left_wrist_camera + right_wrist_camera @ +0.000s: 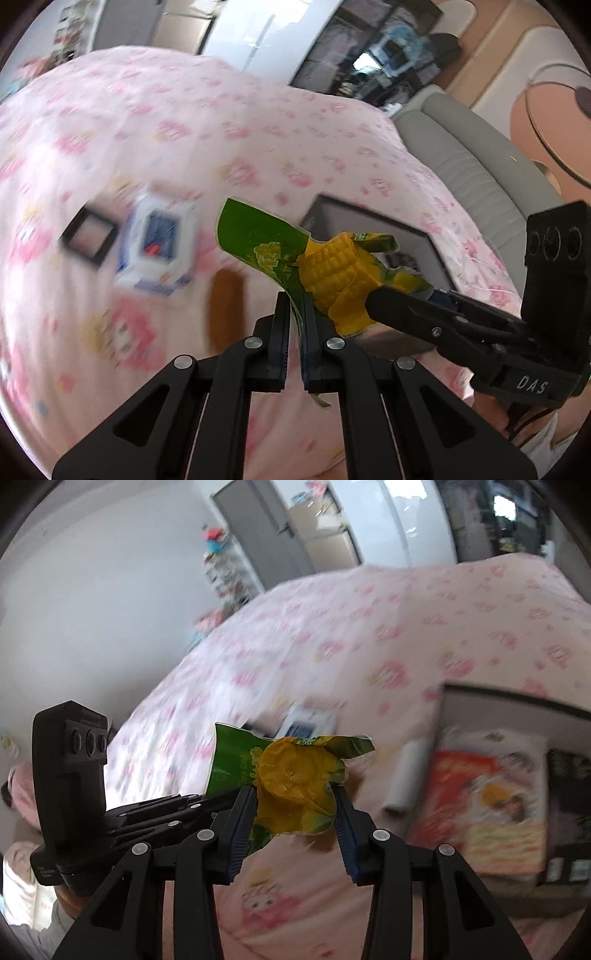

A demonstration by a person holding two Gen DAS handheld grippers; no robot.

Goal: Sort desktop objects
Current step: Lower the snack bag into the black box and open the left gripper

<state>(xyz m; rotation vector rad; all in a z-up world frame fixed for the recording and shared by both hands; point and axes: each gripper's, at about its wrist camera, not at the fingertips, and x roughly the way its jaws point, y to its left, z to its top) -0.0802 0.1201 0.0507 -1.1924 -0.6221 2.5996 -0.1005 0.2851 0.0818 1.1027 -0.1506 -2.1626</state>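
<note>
Above the bed, both grippers [295, 314] [293, 805] clamp the corn packet [332, 269], angled downward.

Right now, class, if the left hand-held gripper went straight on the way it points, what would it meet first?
The left hand-held gripper already pinches the green corn packet; past it, probably the pink patterned cloth, though depth is unclear.

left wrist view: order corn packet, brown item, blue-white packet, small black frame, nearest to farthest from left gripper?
1. corn packet: pinched in the left gripper, right gripper also on it.
2. brown item: on the cloth, just left.
3. blue-white packet: farther left.
4. small black frame: leftmost.
</note>
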